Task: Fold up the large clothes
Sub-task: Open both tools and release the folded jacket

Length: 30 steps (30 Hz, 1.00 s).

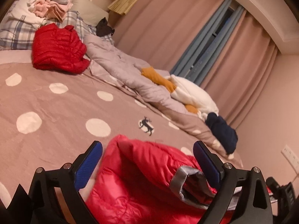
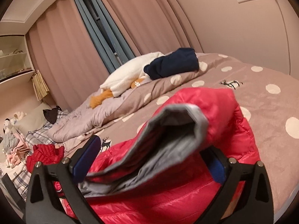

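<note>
A pink-red puffer jacket with grey lining (image 1: 142, 179) lies bunched on the polka-dot bedspread (image 1: 56, 112) right in front of both grippers. My left gripper (image 1: 149, 160) is open, its blue pads either side of the jacket's raised fold. My right gripper (image 2: 155, 160) is open too, with the jacket's grey-lined edge (image 2: 168, 130) standing up between the fingers; the jacket (image 2: 224, 112) looks blurred. The right finger's pad is partly hidden by cloth.
A folded red puffer jacket (image 1: 58, 50) lies near the plaid pillows (image 1: 16, 31). A rumpled duvet (image 1: 119, 63) runs along the curtain side with white, orange and navy clothes (image 1: 222, 130) on it. A pile of folded clothes (image 1: 54, 5) sits at the headboard.
</note>
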Motion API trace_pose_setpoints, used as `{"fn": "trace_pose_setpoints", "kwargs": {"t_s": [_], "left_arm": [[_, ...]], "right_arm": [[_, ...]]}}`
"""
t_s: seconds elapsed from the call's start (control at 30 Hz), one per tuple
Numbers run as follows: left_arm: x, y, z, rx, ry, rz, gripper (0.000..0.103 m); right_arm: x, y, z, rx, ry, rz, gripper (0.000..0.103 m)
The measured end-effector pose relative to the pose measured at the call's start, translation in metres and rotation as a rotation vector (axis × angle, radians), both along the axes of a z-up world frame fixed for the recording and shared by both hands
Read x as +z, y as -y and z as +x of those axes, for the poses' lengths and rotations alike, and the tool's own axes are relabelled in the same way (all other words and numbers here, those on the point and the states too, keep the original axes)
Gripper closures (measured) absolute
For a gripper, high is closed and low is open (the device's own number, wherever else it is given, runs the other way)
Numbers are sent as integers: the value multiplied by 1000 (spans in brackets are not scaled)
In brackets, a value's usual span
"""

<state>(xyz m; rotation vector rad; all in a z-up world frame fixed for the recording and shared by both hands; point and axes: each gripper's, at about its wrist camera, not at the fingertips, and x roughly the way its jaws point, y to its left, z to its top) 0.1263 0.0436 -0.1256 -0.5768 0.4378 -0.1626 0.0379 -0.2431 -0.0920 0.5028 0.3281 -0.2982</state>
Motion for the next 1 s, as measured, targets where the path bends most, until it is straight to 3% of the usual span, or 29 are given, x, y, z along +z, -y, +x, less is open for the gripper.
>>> {"fn": "trace_pose_setpoints", "kwargs": {"t_s": [0.17,0.37,0.5,0.67,1.0], "left_arm": [[3,-20,-1,65,9,-33,3],[-2,-35,7,64,-34,-103,3],[-2,-36,7,65,-39,-102,3],[-1,-38,5,65,-29,-96,3],[-5,-48,4,73,-41,-121,1]], "right_arm": [[3,1,-2,-8,16,0,0],[10,-8,-4,-12,14,-34,0],[20,-19,-6,17,34,-81,0],[15,-21,2,46,19,-66,0],[14,-24,0,0,0,-84,0]]}}
